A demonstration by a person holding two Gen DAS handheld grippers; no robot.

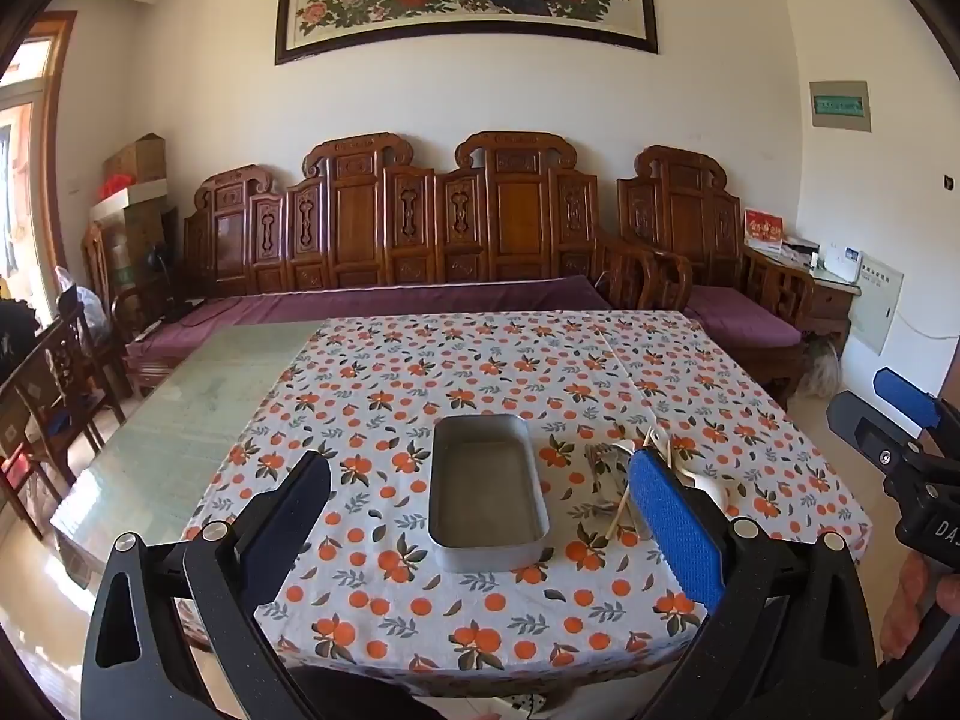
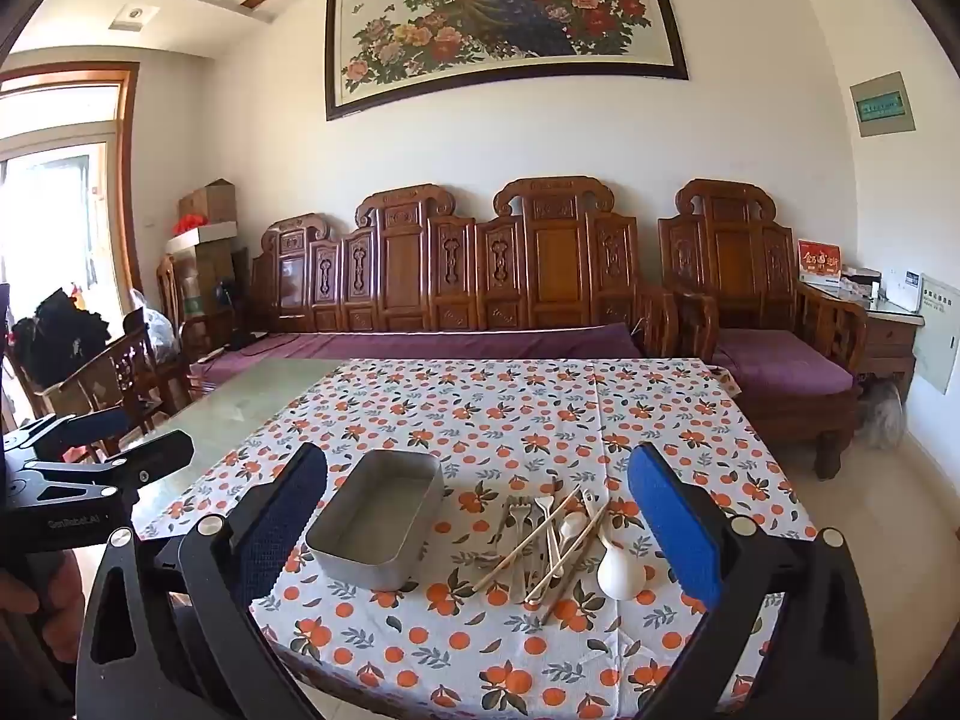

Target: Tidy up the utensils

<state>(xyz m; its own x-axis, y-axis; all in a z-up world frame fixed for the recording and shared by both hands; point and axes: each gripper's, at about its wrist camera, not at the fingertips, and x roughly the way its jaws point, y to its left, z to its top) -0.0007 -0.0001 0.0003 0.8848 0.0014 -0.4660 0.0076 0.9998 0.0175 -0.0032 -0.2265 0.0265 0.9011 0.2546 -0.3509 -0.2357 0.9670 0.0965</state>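
Both tools, left tool [image 1: 480,504] and right tool [image 2: 477,510], gape apart, empty. Risk: chopsticks [image 2: 528,537] crisscross forks [image 2: 521,525]; a grab may snag neighbours, missing tray [image 2: 336,546].

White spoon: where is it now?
Right wrist view: the white spoon lies on the tablecloth at the right edge of the utensil pile, right of the metal tray.
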